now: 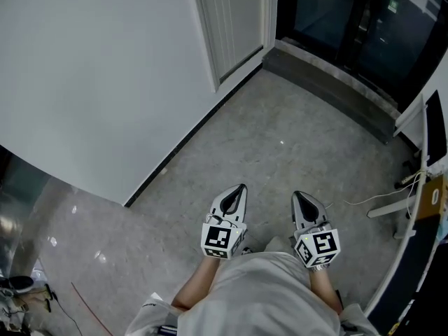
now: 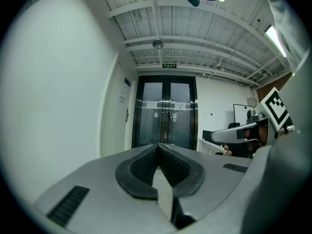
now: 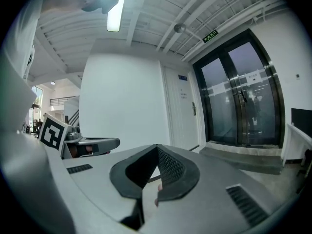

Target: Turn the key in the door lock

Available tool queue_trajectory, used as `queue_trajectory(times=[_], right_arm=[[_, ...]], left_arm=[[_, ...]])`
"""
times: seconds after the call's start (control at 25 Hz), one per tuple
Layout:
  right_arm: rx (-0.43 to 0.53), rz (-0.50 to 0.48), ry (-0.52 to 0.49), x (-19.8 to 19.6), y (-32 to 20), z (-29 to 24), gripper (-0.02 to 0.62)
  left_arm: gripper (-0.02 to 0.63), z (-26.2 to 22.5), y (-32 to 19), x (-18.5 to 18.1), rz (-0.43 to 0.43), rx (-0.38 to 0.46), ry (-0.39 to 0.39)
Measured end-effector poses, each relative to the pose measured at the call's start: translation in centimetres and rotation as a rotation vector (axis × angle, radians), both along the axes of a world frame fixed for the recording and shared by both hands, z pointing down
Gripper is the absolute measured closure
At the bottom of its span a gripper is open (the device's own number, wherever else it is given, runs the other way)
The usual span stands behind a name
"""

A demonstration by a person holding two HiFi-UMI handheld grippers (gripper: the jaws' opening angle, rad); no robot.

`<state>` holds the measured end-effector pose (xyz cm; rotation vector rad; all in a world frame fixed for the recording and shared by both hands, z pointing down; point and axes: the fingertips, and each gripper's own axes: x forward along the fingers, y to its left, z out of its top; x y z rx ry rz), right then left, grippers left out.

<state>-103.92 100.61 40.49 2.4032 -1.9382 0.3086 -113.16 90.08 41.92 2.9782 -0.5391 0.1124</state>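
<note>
**Operator:** Where are the key and the lock?

**Technician:** No key shows in any view. The likeliest lock is on the white door point(image 1: 234, 19), well ahead on the left side of the corridor. Its handle point(image 2: 127, 115) can be seen, but the keyhole is too small to make out. The glass double doors point(image 2: 165, 113) close off the corridor end just beside it.

**Operator:** What is the state of each gripper?

**Technician:** The left gripper point(image 1: 241, 187) has its pads pressed together with nothing between them. The right gripper point(image 1: 295, 194) is likewise closed and empty. Both are held low, side by side, close to the person's body and pointing roughly level toward the doors. This looks like a carrying posture for the approach: the door is out of reach, so there is nothing to grasp yet. By that reading the task proper has not begun.

**Operator:** What room is there for moving?

**Technician:** The floor point(image 1: 280, 138) lies bare between the grippers and the white door. The white wall point(image 1: 105, 68) bounds the left side, and its dark base edge runs up to the door frame. A raised sill point(image 1: 329, 82) sits in front of the glass doors. A loose cable point(image 1: 364, 200) trails on the right. The left-hand line looks the safer path.
</note>
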Motion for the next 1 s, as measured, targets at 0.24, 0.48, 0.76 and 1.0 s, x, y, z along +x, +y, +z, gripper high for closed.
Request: queue_trajectory(times=[0.24, 0.48, 0.76, 1.0], right_arm=[[-0.018, -0.103, 0.030, 0.5, -2.4, 0.7, 0.606], [-0.054, -0.100, -0.024, 5.4, -4.9, 2.5, 0.606], [-0.034, -0.099, -0.034, 14.1, -9.1, 2.9, 0.606], [0.002, -0.108, -0.013, 23.1, -11.5, 2.3, 0.606]], left_arm=[[0.598, 0.2, -2.6, 1.5, -0.002, 0.000, -0.001], [0.598, 0.7, -3.5, 6.3, 0.019, 0.012, -0.026], [0.598, 0.8, -7.8, 15.2, -0.029, 0.008, -0.033], [0.598, 0.2, -11.2, 24.9, -0.055, 0.008, -0.025]])
